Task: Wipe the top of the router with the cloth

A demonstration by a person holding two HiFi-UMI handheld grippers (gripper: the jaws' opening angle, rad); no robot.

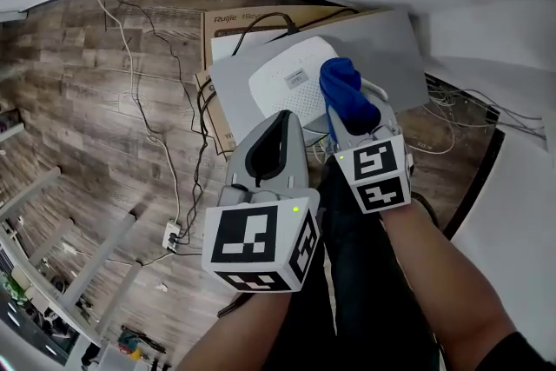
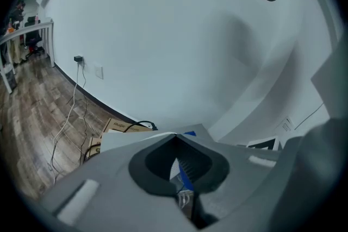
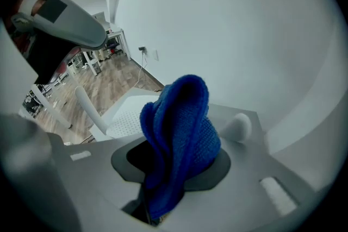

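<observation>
Right gripper (image 1: 358, 124): clamped on blue cloth (image 1: 345, 89) — over white router (image 1: 287, 82)
Left gripper (image 1: 280, 124): jaws together, nothing between — near router

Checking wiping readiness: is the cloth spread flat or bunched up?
Bunched: the blue cloth stands in folds, pinched in the right gripper.

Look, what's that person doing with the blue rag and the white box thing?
A person is holding a hand-held gripper in each hand. The right hand-held gripper is clamped on a bunched-up blue cloth and holds it at the edge of the white router, which sits on a gray panel. Whether the cloth touches the router can't be told. The left hand-held gripper is shut and empty, held just in front of the router.
</observation>
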